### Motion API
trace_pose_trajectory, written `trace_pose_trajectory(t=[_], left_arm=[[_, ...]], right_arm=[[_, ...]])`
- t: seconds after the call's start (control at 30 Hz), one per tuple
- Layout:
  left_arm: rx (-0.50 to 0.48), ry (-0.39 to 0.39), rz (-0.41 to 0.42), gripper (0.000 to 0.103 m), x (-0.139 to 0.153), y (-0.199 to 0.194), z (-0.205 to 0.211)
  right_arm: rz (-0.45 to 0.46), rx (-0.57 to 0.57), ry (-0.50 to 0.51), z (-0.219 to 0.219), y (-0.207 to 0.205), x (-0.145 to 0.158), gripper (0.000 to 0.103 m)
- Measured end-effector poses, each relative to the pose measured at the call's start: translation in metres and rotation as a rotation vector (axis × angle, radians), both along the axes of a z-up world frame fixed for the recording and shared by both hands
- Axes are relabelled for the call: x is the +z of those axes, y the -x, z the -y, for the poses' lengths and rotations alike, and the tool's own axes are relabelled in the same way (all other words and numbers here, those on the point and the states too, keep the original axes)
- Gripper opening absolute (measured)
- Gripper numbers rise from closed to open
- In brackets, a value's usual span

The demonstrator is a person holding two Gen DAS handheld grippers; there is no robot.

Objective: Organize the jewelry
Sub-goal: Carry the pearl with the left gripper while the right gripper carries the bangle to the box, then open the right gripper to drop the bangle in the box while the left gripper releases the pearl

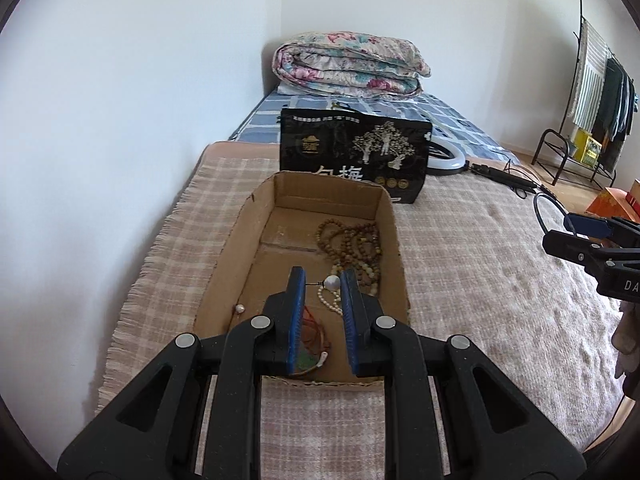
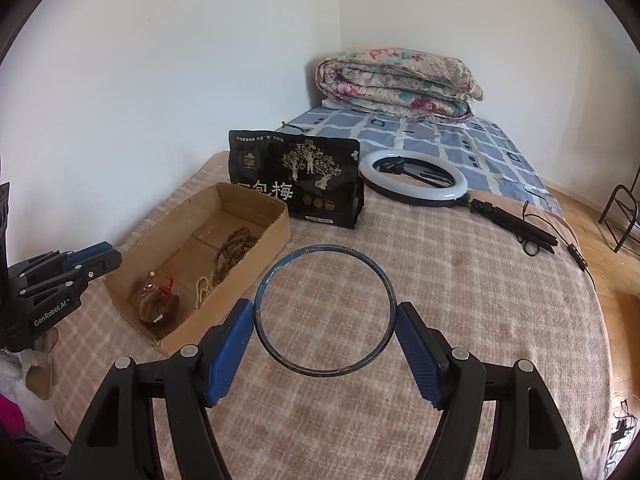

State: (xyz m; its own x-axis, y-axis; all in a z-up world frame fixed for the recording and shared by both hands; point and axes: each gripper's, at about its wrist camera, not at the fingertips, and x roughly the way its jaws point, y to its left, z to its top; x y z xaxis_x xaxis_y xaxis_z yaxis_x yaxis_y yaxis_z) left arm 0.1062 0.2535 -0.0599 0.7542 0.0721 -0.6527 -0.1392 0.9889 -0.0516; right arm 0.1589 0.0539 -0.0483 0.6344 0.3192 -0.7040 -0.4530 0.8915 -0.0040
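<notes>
A bedroom in a home; a bed (image 2: 460, 144) with a blue and white checked sheet stands in the far corner against plain white walls; a folded floral quilt (image 2: 400, 80) lies at its far end; a pink plaid blanket (image 2: 460, 280) covers the near part; at the far right a metal rack (image 1: 596, 92) hung with clothes stands on a wooden floor (image 2: 616, 256); a ring light (image 2: 414, 180) lies on the bed.

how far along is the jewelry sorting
Mostly done: the brown beads, pearl strand and a reddish piece already lie in the cardboard box. In hand: the right gripper holds a blue bangle outside the box. Left: getting it in. The left gripper is open over the box.
</notes>
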Motion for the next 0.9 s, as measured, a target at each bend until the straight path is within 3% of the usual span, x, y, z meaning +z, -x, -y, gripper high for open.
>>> trace_pose_trajectory(t=[0.57,0.9], left_arm=[[0.078,0.023,-0.006,0.017,-0.007,-0.012,-0.051],[0.069,0.021,-0.039,0.017,-0.019,-0.019,-0.054]], right_arm=[[-0.045,0.116,-0.005,-0.109,-0.048,-0.024,0.074],[-0.092,0.132,-0.008,-0.141,-0.070,-0.050,0.074]])
